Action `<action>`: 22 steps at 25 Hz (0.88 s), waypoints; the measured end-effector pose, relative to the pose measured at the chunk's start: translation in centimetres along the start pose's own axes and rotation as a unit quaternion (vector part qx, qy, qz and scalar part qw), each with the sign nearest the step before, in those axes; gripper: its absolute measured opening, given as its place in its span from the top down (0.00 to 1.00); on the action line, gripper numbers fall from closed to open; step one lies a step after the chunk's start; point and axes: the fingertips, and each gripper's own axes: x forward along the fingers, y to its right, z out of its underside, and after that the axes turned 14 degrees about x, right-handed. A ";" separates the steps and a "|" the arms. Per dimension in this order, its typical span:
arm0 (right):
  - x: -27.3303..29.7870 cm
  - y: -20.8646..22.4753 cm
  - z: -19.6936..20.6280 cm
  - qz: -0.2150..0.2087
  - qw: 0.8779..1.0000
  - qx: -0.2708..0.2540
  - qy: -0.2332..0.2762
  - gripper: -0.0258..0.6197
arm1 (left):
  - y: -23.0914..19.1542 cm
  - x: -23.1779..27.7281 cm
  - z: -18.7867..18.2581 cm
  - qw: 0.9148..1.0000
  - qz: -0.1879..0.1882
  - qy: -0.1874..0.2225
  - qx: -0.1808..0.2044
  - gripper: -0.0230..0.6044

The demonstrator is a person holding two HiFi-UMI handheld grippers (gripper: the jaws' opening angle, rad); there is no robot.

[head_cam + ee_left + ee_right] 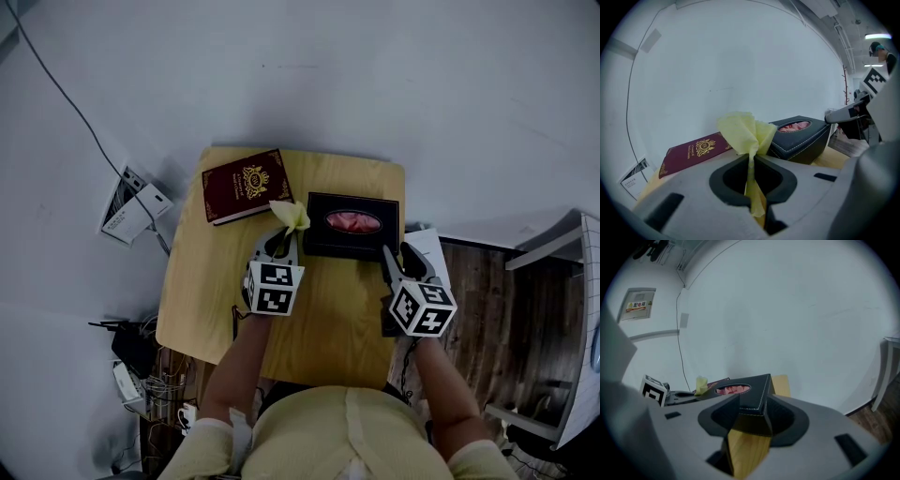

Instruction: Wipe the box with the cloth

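Note:
A black tissue box [352, 225] with pink tissue in its oval slot stands at the back of a small wooden table [319, 319]. My left gripper [281, 239] is shut on a yellow cloth [292, 216], which sticks up just off the box's left side. In the left gripper view the cloth [743, 131] is pinched between the jaws, with the box [801, 138] to its right. My right gripper [392, 255] is at the box's near right corner. In the right gripper view that corner [752, 399] fills the gap between the jaws, which press on it.
A dark red book [246, 185] with a gold emblem lies on the table, left of the box. A white device, papers and a cable [131, 206] lie on the floor at the left. White furniture [562, 281] stands over the wooden floor at the right.

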 end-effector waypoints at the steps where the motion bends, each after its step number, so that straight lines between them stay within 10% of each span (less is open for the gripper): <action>1: -0.2 0.0 0.0 0.001 1.000 -0.002 0.001 0.66 | 0.1 -0.3 0.0 1.000 -0.001 0.002 0.000 0.91; 22: -6.7 -6.5 0.1 -0.069 0.997 -0.036 0.027 0.73 | 4.3 -9.3 -4.1 0.996 0.030 0.084 0.017 0.91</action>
